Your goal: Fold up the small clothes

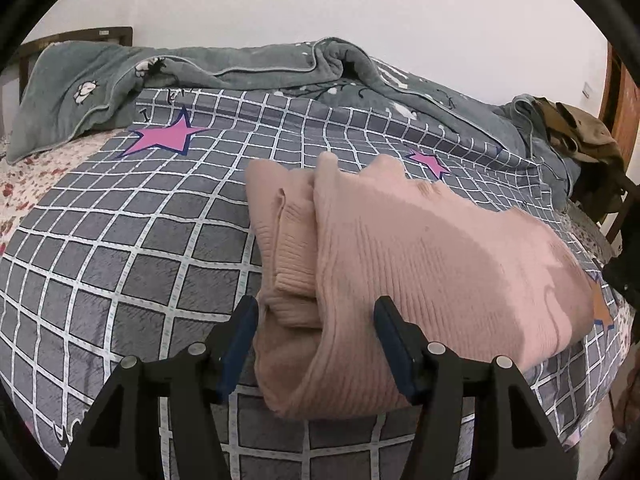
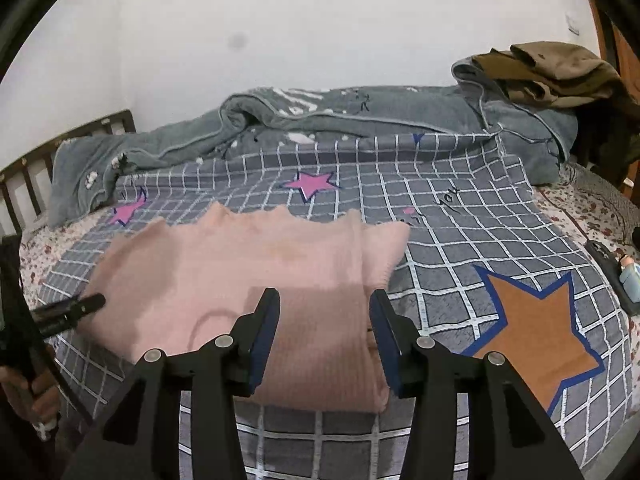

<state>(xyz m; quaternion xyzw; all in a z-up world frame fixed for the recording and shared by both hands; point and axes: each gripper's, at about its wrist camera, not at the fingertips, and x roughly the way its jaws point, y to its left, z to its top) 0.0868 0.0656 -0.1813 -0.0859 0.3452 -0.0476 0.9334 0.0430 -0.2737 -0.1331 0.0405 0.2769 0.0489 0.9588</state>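
A pink sweater (image 2: 240, 280) lies folded on a grey checked quilt (image 2: 460, 220) spread over a bed. The left gripper (image 1: 316, 320) stands wide, its jaws either side of the sweater's near left end, where a ribbed cuff (image 1: 294, 268) is tucked in; whether the pads touch the knit is hard to tell. The right gripper (image 2: 324, 320) is also wide, over the sweater's near right part. A green blanket (image 2: 320, 120) lies bunched along the far side, brown clothing (image 2: 560, 68) at far right.
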